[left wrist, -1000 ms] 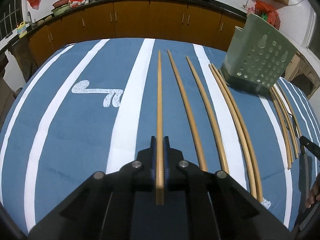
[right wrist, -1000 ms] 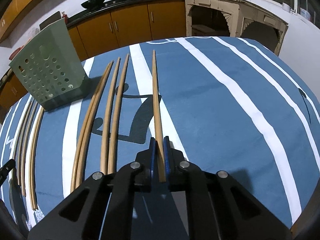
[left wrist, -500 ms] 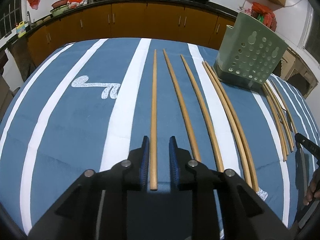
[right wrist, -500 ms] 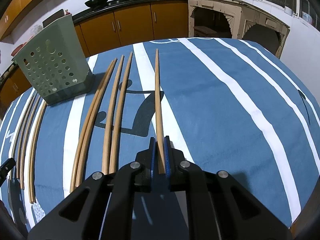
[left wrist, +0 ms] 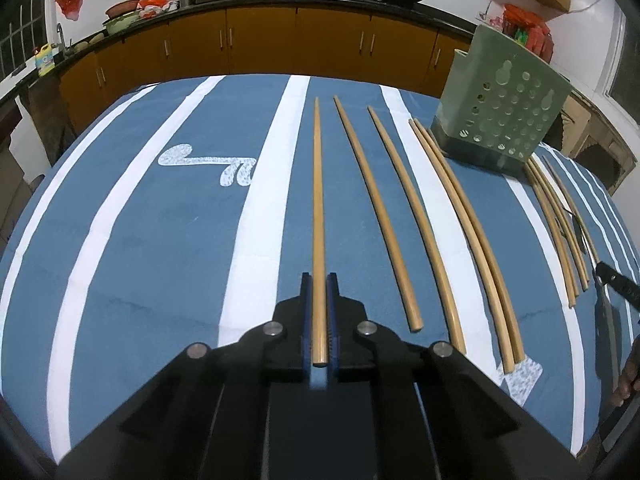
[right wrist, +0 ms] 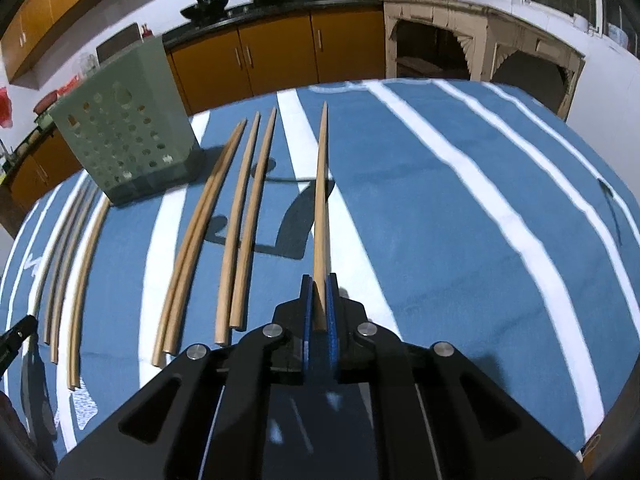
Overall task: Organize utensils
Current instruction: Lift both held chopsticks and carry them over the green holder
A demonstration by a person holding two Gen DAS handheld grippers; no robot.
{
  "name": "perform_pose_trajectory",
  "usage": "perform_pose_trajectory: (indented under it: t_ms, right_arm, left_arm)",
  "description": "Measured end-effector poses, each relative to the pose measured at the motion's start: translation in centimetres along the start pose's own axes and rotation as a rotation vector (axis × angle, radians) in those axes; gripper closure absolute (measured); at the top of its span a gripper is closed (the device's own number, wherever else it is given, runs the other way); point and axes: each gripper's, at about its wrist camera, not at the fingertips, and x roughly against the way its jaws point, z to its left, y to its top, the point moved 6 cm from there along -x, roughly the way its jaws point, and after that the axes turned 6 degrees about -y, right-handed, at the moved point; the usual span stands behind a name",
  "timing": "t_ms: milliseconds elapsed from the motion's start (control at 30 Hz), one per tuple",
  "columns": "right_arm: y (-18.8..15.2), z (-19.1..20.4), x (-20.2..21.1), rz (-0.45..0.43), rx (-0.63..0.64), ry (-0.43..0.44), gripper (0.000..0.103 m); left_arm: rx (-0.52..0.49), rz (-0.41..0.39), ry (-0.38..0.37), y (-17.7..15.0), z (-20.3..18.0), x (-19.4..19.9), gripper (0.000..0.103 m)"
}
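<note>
My left gripper has its jaws closing tight on the thick end of a wooden chopstick, which points straight away over the blue striped cloth. My right gripper is shut on another chopstick, whose far tip is raised above the cloth and casts a shadow. Several more chopsticks lie in a row between the two held ones, also visible in the right wrist view as loose chopsticks. A green perforated utensil holder stands upright at the back, seen in the right wrist view as the holder.
The table is covered by a blue cloth with white stripes. Beyond its far edge run orange kitchen cabinets under a dark counter with woks. A hand shows at the right edge of the left wrist view.
The left gripper opened around its chopstick half a second ago and has shut on it again, nearer its thick end. The right gripper stayed shut on its chopstick.
</note>
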Motion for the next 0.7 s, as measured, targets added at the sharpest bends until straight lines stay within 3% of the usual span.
perform_pose_trajectory:
  t_ms: [233, 700]
  right_arm:
    - [2.1, -0.3, 4.5, -0.146, 0.023, 0.004, 0.095]
    - [6.8, 0.4, 9.8, -0.358, 0.038, 0.043, 0.095]
  left_arm:
    - [-0.051, -0.078, 0.007, 1.0, 0.0, 3.6, 0.095]
    - [-0.054, -0.375, -0.039, 8.3, -0.8, 12.6, 0.095]
